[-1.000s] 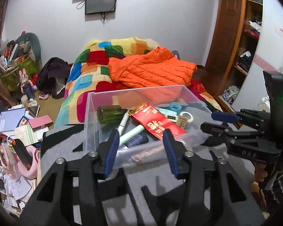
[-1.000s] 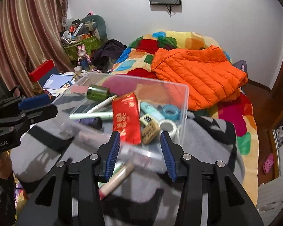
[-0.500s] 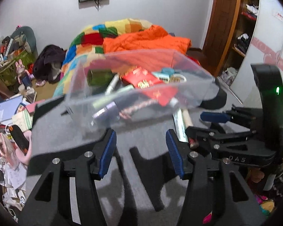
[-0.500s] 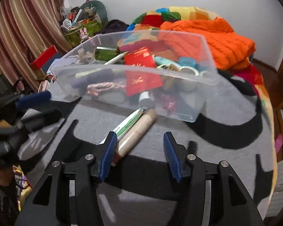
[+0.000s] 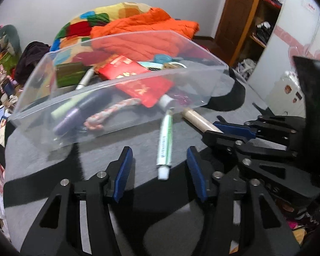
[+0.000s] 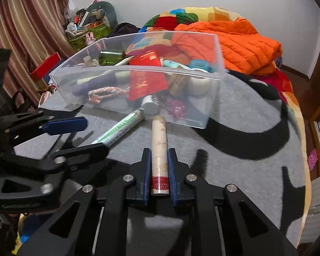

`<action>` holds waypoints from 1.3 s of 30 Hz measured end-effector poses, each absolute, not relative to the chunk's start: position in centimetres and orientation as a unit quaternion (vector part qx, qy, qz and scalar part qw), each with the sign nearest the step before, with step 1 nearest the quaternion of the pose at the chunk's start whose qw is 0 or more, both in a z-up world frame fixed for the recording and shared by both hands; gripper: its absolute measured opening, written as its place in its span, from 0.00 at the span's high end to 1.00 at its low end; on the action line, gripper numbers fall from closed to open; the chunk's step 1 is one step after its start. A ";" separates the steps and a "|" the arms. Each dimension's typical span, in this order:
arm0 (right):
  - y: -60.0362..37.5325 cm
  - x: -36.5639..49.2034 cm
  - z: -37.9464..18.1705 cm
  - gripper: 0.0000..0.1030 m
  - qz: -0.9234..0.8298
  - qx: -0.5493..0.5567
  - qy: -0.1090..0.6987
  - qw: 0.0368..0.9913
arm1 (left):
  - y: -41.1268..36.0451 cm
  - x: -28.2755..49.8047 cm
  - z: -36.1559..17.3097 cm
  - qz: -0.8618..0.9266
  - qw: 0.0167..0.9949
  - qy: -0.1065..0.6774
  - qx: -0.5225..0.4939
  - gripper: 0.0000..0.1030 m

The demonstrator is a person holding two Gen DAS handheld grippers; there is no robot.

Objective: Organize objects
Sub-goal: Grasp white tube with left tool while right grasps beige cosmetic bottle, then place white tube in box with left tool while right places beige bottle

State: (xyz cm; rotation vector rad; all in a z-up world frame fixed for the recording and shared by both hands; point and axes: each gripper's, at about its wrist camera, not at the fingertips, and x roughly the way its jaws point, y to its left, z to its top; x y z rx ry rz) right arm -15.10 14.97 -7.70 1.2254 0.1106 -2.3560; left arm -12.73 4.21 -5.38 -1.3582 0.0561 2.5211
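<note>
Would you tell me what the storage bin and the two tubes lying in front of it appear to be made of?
Bin: clear, glossy hard plastic; contents show through its walls. Beige tube: matte, stiff, probably plastic or card; it keeps its round shape between the right gripper's pads. Green-and-white tube: soft-looking printed plastic with a white cap.

Green tube (image 5: 165,147) lies between the left gripper's (image 5: 157,169) parted fingers (image 5: 122,168) (untouched).

Right gripper (image 6: 158,168) newly around beige tube (image 6: 159,147)
</note>
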 end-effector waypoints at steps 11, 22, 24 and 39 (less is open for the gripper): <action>17.4 -12.6 -4.5 0.87 -0.872 0.410 0.016 0.268 | 4.4 -12.1 -5.6 0.874 0.138 0.022 -0.465 0.86; 17.6 -13.2 0.3 0.87 -0.892 0.354 -0.011 0.281 | 1.9 -9.0 0.1 0.909 0.140 -0.029 -0.391 0.87; 17.4 -13.6 0.9 0.87 -0.895 0.347 -0.011 0.279 | 1.7 -8.7 1.2 0.915 0.141 -0.032 -0.377 0.91; 15.0 -18.2 2.0 0.87 -0.898 0.341 -0.002 0.278 | -1.0 -12.7 7.8 0.939 0.112 -0.045 -0.323 0.92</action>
